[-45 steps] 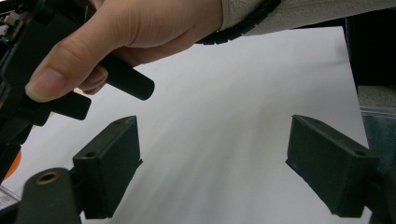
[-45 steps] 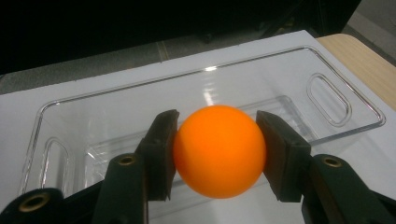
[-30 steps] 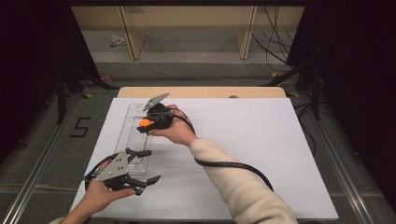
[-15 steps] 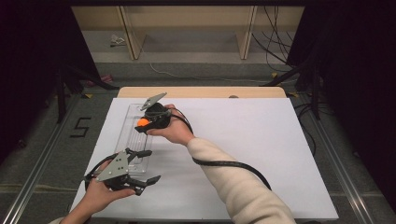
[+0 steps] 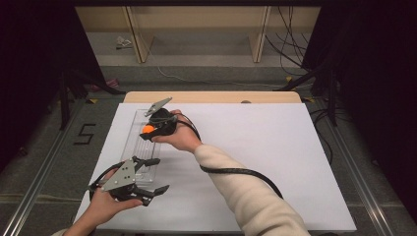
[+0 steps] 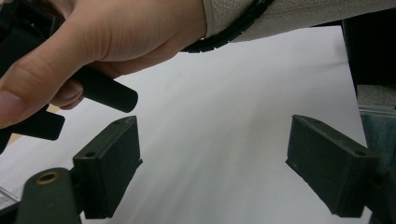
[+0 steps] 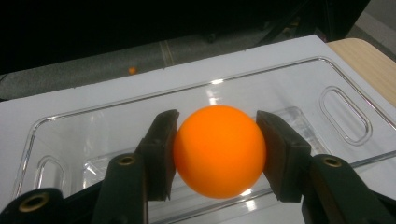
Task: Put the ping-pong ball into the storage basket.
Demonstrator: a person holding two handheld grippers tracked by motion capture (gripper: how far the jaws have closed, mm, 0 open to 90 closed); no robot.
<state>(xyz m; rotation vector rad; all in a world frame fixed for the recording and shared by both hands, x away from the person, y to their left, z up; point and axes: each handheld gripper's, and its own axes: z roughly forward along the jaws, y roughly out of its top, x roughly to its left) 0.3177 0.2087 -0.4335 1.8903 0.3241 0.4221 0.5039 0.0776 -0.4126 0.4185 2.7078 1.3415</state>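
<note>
The right tool (image 7: 215,154) is gripping the small orange ball (image 7: 219,150) above the clear plastic tray (image 7: 299,84); the left tool (image 6: 229,168) is waiting open. Next, I judge, it is lowering the ball into the tray and opening gently.

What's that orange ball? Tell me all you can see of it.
The ball is plain orange, smooth, matte and round, with no marks that show, like a table-tennis ball. The right gripper clamps it, one black finger on each side. It hangs above a clear plastic tray on the white table, without touching it. In the high view it sits over the tray's far end.
</note>
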